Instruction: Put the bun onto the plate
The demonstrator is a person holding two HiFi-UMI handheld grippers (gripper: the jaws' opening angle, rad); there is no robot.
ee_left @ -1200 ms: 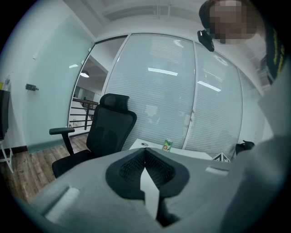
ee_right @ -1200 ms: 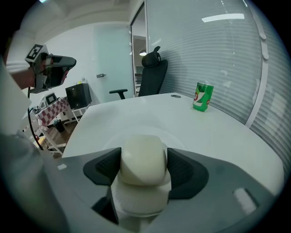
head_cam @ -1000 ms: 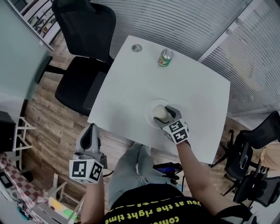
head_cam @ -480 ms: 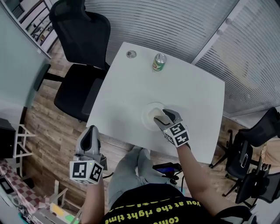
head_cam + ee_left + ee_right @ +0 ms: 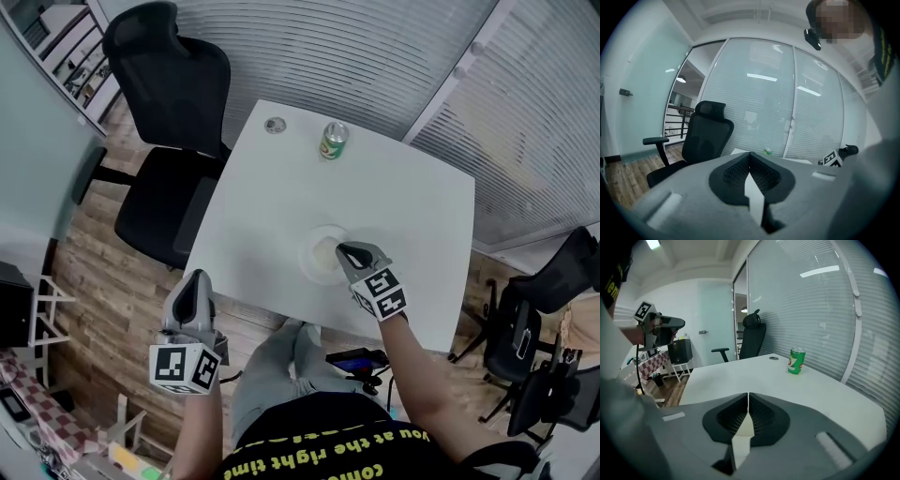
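White table (image 5: 403, 206) is taking up mid-frame in the head view; wood floor (image 5: 103, 272) is running along its 9 o'clock side; slatted blinds (image 5: 375, 47) are closing off the room from 12 to 3 o'clock; a black office chair (image 5: 173, 84) is standing at 10 o'clock; a green can (image 5: 332, 141) is standing upright at the far edge, 12 o'clock from the plate (image 5: 307, 266), with a small round disc (image 5: 275, 125) just beside it at 9 o'clock.

The bun (image 5: 322, 253) is lying on the plate, near the table's near edge.

A second ago my right claw (image 5: 343, 250) was spread wide around the bun; its jaws have just been closing and are now sitting together with nothing between them, raised clear at the bun's 3 o'clock. My left claw (image 5: 194, 281) is hanging off the table at 8 o'clock as before, jaws together, empty.

The bun's outline is blending into the pale plate; the right gripper view is showing can and tabletop but no bun or plate; a second chair (image 5: 553, 291) at 3 o'clock is being cut by the frame edge.
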